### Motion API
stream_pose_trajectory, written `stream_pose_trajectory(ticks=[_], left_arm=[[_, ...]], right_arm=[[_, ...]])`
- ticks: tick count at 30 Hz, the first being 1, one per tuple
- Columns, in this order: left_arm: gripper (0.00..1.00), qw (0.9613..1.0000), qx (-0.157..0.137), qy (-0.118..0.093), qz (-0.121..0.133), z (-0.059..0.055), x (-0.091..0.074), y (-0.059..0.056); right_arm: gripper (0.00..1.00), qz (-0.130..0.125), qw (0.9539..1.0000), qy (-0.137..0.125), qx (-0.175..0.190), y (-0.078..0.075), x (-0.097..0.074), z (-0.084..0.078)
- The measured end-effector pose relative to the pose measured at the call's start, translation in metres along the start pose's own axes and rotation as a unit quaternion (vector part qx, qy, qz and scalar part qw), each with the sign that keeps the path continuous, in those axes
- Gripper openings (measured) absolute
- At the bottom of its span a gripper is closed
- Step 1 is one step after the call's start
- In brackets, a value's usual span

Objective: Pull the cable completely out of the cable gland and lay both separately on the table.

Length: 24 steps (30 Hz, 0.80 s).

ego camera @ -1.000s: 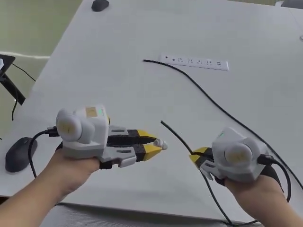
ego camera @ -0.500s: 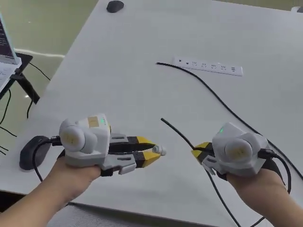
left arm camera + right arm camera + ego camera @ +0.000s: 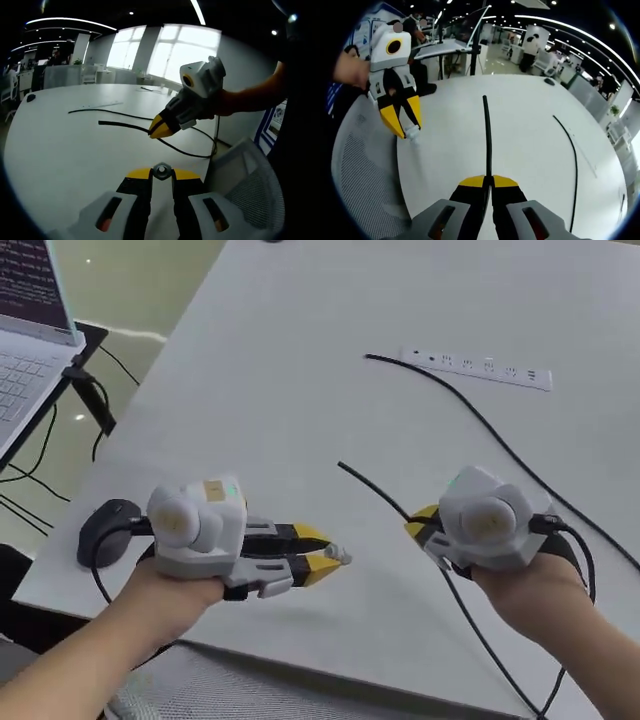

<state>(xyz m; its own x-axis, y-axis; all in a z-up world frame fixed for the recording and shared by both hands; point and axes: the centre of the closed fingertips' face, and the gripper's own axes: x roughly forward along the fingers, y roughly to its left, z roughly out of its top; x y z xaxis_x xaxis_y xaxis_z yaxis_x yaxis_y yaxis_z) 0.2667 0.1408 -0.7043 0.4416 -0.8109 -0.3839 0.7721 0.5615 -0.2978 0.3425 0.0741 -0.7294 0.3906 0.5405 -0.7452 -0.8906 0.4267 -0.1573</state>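
Farthest left of the power strip (image 3: 475,367), off the desk (image 3: 280,360), sits a laptop (image 3: 25,360), and a mouse (image 3: 100,530) lies at the desk's near corner.

The left gripper (image 3: 328,554) hovers above the desk's near edge, well on the near side of the power strip. Its fingers (image 3: 137,174) are pinched shut on the cable gland (image 3: 340,556), which pokes out just past their tips. The gland looks small, light, hard and smooth. It could probably squirt out of a loose pinch, so a firm hold across its body seems the safest place to take it.

Right of it, the cable (image 3: 375,495) runs from a bare free end, nearer the power strip, down into the right gripper (image 3: 420,525). That gripper's fingers (image 3: 472,182) are clamped on it a short way back from the end. The cable is thin, black and light. It holds a fairly straight line beyond the fingers, so it is likely springy rather than limp. It appears clear of the gland already.

A second cable (image 3: 500,447) leads away from the power strip towards the right.

The head view hides the pinch points behind the gripper bodies. The left gripper view shows the gland's round face seated between the tips. The right gripper view shows the cable centred in the closed fingers, and a mesh chair (image 3: 360,170) below the desk edge.
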Motion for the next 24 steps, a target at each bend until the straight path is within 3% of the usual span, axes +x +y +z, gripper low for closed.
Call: stream_pose_trajectory(ticks=[10,19,24], left_arm=[[0.15,0.9999,-0.011,0.009,0.001,-0.02,-0.002,0.009],[0.15,0.9997,-0.02,0.013,0.004,-0.032,-0.001,0.02],[0.15,0.9993,-0.027,0.023,0.007,-0.046,0.0,0.032]], right_arm=[[0.0,0.009,0.9999,0.002,-0.009,0.004,0.033,0.01],[0.0,0.033,0.9985,0.014,-0.041,0.016,0.06,0.012],[0.0,0.057,0.9969,0.015,-0.052,0.027,0.075,0.018]])
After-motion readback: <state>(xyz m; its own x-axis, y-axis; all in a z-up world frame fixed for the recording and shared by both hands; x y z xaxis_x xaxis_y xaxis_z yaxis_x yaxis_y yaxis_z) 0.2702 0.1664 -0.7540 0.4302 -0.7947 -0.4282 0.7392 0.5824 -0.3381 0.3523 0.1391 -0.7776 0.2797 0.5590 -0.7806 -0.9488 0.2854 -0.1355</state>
